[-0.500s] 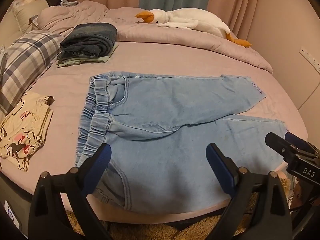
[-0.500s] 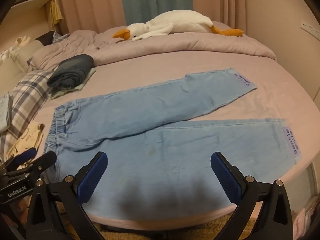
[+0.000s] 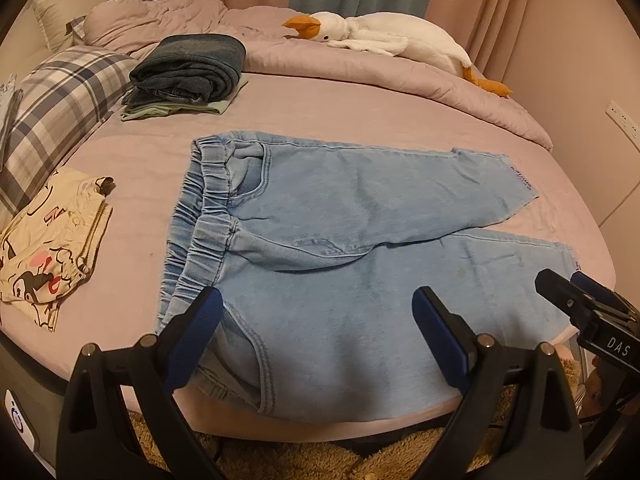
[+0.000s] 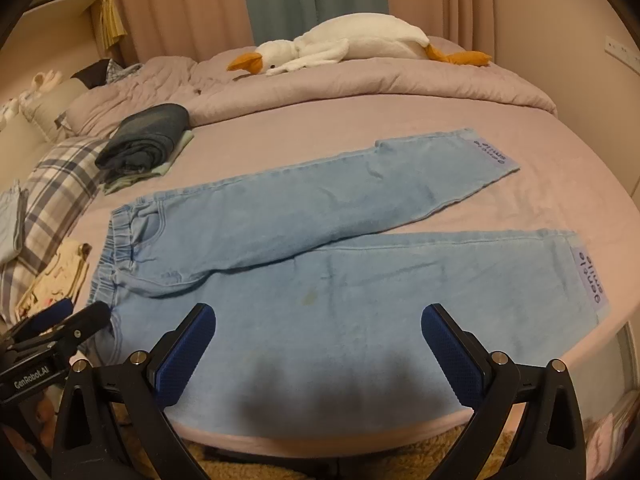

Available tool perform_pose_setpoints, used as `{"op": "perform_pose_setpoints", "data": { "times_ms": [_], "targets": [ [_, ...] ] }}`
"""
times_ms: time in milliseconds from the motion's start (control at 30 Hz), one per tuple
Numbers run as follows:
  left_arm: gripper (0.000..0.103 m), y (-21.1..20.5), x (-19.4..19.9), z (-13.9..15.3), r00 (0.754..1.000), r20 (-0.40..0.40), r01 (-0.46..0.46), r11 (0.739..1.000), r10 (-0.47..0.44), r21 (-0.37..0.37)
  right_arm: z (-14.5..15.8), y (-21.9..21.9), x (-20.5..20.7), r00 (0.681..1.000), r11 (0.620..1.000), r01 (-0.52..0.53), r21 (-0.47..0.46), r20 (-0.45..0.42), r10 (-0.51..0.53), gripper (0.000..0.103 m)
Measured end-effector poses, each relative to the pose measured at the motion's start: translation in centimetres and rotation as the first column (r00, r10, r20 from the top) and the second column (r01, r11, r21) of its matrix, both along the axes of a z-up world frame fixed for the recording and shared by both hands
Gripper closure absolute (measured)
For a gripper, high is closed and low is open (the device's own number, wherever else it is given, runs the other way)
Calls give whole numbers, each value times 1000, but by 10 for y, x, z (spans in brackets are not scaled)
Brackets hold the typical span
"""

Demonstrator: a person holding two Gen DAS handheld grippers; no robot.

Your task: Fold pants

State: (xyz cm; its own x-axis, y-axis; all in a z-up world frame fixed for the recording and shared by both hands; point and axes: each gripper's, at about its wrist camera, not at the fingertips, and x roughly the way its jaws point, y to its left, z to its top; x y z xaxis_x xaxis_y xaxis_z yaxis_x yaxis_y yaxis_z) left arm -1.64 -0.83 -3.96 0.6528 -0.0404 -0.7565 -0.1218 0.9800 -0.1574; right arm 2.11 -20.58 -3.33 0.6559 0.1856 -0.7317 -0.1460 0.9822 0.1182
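Observation:
Light blue jeans (image 3: 340, 248) lie flat on the pink bed, waistband (image 3: 204, 224) to the left, both legs spread out to the right. They also show in the right wrist view (image 4: 320, 248), with printed cuffs (image 4: 592, 280) at the right. My left gripper (image 3: 316, 320) is open and empty, above the near edge by the waist. My right gripper (image 4: 318, 336) is open and empty, above the near leg. The right gripper shows in the left wrist view (image 3: 576, 300); the left gripper shows in the right wrist view (image 4: 76, 316).
A stack of folded dark jeans (image 3: 192, 68) and a plaid pillow (image 3: 60, 96) lie at the back left. A folded cartoon-print garment (image 3: 48, 240) lies left of the waistband. A plush goose (image 3: 384, 40) rests on the rolled duvet (image 3: 400, 80). The bed edge (image 3: 320, 428) is near, shaggy rug below.
Both grippers have shifted only slightly; the view of the jeans is nearly the same. Both stay open.

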Motion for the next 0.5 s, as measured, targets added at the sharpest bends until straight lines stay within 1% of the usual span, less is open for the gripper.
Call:
{"op": "perform_pose_setpoints", "data": {
  "times_ms": [500],
  "targets": [
    [8, 2, 0, -4, 1000, -19, 0, 1000, 0, -6, -3, -4, 2, 1000, 1000, 12, 18, 15, -13, 0]
  ]
}}
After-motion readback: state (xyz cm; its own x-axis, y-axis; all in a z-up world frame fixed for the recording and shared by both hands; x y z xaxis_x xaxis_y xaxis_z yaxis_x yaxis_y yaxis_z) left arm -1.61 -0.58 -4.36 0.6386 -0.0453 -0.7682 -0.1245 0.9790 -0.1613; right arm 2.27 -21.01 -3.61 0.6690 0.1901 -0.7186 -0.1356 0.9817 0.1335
